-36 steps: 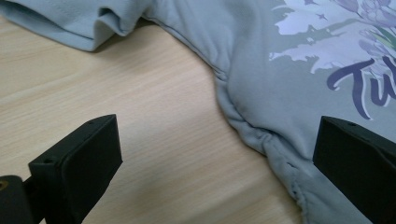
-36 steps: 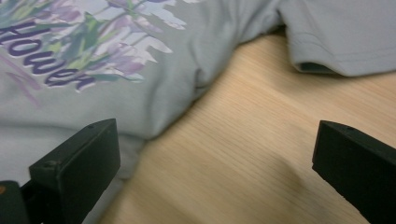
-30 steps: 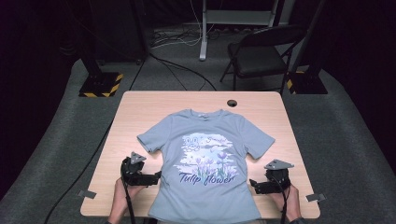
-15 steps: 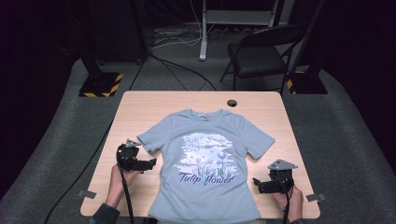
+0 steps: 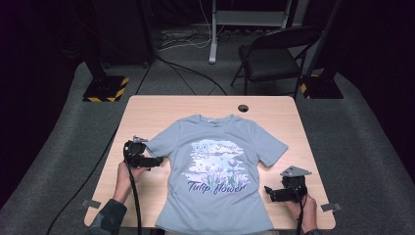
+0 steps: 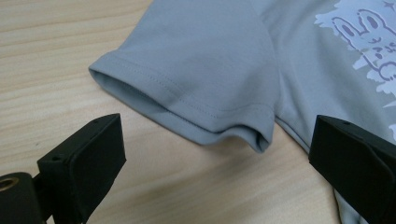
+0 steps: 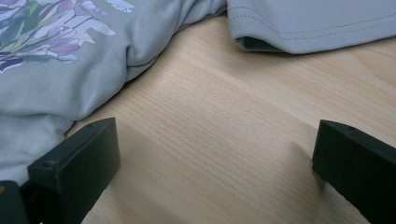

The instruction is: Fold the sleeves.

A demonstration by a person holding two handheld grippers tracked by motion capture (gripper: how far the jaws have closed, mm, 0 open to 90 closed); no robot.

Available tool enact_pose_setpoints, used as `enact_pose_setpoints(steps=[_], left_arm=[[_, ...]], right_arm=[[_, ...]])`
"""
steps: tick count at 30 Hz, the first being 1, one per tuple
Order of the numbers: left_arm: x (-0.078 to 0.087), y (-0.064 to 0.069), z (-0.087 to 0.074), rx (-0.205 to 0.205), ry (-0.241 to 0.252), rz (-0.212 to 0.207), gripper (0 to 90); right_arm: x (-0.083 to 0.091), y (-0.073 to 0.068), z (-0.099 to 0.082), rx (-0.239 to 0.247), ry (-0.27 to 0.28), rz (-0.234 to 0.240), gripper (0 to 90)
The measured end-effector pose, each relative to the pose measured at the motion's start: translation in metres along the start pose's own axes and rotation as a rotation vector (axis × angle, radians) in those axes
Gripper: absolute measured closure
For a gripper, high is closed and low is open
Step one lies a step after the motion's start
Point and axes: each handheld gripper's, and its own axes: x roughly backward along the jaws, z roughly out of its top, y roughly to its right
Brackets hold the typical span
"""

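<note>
Left gripper [image 5: 157,160] open beside grey flower-print T-shirt [image 5: 220,166], flat, face-up

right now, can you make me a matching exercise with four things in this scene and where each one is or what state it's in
Things:
1. t-shirt
2. left hand-held gripper
3. right hand-held gripper
4. folding chair

Places or states:
A. on the floor beyond the table's far edge
B. open, jaws facing the shirt's sleeve
C. spread flat, print up, on the table
D. open, over bare wood by the shirt's side

Pairs: 1-C, 2-B, 3-D, 4-A
</note>
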Motion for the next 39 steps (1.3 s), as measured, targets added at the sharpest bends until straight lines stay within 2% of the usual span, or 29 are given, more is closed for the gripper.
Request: enact_pose_setpoints(steps=[5, 14, 24, 29, 37, 39], left_arm=[[-0.006, -0.003, 0.008, -0.003, -0.008, 0.005, 3.0], [-0.011, -0.012, 0.018, -0.006, 0.007, 0.013, 2.8], [-0.017, -0.027, 0.027, 0.018, 0.021, 0.025, 2.1], [-0.02, -0.037, 0.032, 0.05, 0.022, 0.028, 2.9], [-0.027, -0.045, 0.038, 0.069, 0.023, 0.032, 3.1], [-0.03, -0.045, 0.039, 0.059, 0.012, 0.038, 4.6]], right_arm=[[0.0, 0.0, 0.0, 0.0, -0.001, 0.001, 0.0], [-0.001, 0.0, 0.001, 0.004, 0.0, 0.003, 0.0], [-0.001, 0.0, 0.001, 0.006, -0.001, 0.004, 0.0], [-0.001, 0.0, 0.001, 0.01, 0.002, 0.001, 0.0], [-0.002, -0.001, 0.002, 0.014, 0.004, -0.002, 0.0], [-0.002, -0.001, 0.002, 0.015, 0.003, 0.001, 0.0]])
